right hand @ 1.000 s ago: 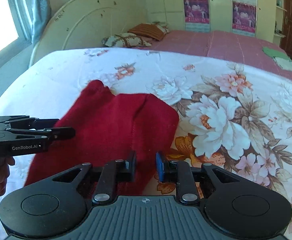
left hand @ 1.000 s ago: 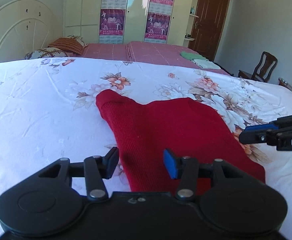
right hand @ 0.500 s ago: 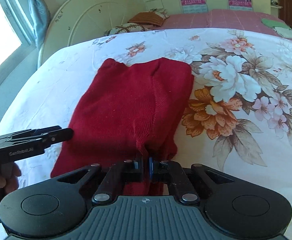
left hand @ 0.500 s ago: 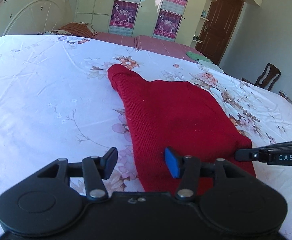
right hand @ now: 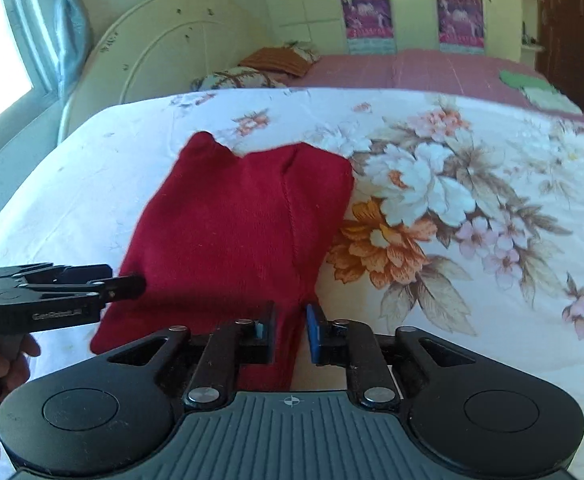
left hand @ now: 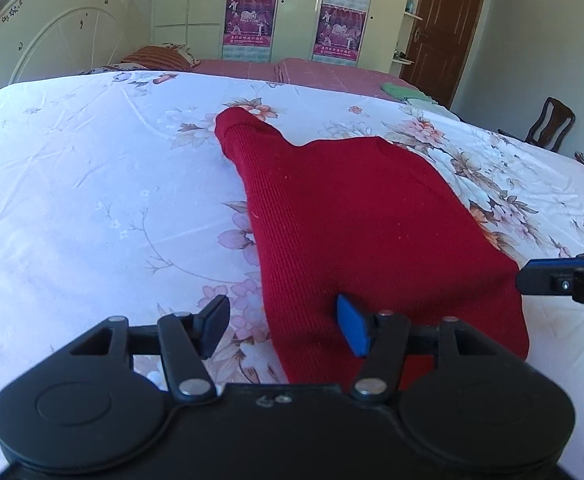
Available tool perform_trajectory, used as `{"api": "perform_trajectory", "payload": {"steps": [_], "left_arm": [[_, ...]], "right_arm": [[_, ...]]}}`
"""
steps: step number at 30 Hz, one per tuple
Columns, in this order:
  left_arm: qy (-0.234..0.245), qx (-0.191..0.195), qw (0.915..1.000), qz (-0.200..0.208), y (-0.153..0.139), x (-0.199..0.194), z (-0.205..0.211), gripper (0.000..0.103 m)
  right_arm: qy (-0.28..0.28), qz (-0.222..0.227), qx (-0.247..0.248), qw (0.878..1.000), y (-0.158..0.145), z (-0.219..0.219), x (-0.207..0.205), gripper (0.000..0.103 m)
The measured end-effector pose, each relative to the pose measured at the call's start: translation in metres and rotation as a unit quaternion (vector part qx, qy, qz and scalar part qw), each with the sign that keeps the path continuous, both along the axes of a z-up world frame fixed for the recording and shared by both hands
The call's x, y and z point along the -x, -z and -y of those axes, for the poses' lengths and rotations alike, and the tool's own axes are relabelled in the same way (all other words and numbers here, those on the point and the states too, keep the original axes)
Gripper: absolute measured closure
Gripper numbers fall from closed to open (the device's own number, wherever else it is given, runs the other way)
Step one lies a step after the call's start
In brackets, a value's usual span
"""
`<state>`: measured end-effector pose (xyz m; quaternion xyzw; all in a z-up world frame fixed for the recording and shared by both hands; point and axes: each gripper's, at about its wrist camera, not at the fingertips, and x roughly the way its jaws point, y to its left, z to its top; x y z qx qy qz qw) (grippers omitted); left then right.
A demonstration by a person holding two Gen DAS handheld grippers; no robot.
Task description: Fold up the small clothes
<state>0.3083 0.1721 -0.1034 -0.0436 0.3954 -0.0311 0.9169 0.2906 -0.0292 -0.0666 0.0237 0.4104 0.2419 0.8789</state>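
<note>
Red garment lies flat on the floral bedsheet. My left claw spreads, straddling its near left edge; my right claw opens, hem between, unpinched. Grip both corners evenly.

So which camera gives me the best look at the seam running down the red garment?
The right wrist view. There the seam shows as a stitched line running down the red garment toward the right tool. In the left wrist view the same garment shows mainly ribbed knit, and no stitched seam can be made out.
</note>
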Motion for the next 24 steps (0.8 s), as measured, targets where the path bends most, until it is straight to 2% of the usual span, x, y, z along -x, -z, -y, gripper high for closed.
{"api": "perform_trajectory", "payload": {"steps": [3, 4, 6, 8, 9, 10, 12, 15, 17, 18, 19, 20, 21, 22, 24], "left_arm": [[-0.007, -0.010, 0.9999, -0.002, -0.005, 0.002, 0.003, 0.046], [-0.009, -0.015, 0.9998, 0.001, -0.010, 0.005, 0.006, 0.049], [-0.001, -0.022, 0.9997, 0.006, -0.018, 0.017, 0.012, 0.048], [0.009, -0.039, 0.9992, 0.000, -0.013, 0.028, 0.020, 0.046], [0.008, -0.057, 0.9981, -0.021, -0.003, 0.030, 0.025, 0.046], [0.003, -0.057, 0.9978, -0.032, 0.007, 0.032, 0.025, 0.045], [-0.019, -0.044, 0.9987, -0.018, 0.011, 0.044, 0.022, 0.043], [-0.033, -0.041, 0.9984, -0.024, -0.003, 0.064, 0.027, 0.043], [-0.030, -0.047, 0.9983, -0.015, -0.015, 0.092, 0.036, 0.041], [-0.032, -0.046, 0.9984, -0.005, -0.024, 0.111, 0.040, 0.030], [-0.035, -0.040, 0.9985, 0.008, -0.033, 0.129, 0.043, 0.015], [-0.040, -0.031, 0.9984, 0.025, -0.043, 0.150, 0.046, 0.010], [-0.045, -0.021, 0.9979, 0.040, -0.053, 0.169, 0.049, 0.004], [-0.048, -0.014, 0.9974, 0.052, -0.062, 0.186, 0.052, 0.000], [-0.049, -0.011, 0.9966, 0.065, -0.079, 0.218, 0.060, 0.001]], "right_arm": [[-0.043, 0.005, 0.009, 0.999, -0.003, -0.015, 0.011, 0.086], [-0.052, 0.004, 0.028, 0.998, 0.003, -0.021, 0.012, 0.086], [-0.054, -0.017, 0.085, 0.995, 0.027, -0.030, 0.009, 0.086], [-0.040, -0.028, 0.072, 0.996, 0.034, -0.024, 0.008, 0.081], [-0.034, -0.034, 0.064, 0.997, 0.033, -0.020, 0.008, 0.076], [-0.028, -0.038, 0.060, 0.997, 0.034, -0.015, 0.007, 0.071], [-0.021, -0.041, 0.060, 0.997, 0.036, -0.009, 0.009, 0.060], [-0.014, -0.052, 0.052, 0.997, 0.030, 0.003, 0.022, 0.060], [-0.007, -0.034, 0.053, 0.998, 0.017, 0.014, 0.045, 0.060], [-0.002, -0.023, 0.049, 0.999, 0.008, 0.020, 0.061, 0.059], [0.002, -0.018, 0.045, 0.999, 0.001, 0.027, 0.077, 0.045], [0.008, -0.011, 0.039, 0.999, -0.007, 0.034, 0.094, 0.031], [0.016, 0.002, 0.028, 0.999, -0.017, 0.042, 0.115, 0.005], [0.019, 0.015, 0.021, 0.999, -0.025, 0.049, 0.133, 0.000], [0.026, 0.029, 0.015, 0.999, -0.042, 0.058, 0.168, 0.000]]}}
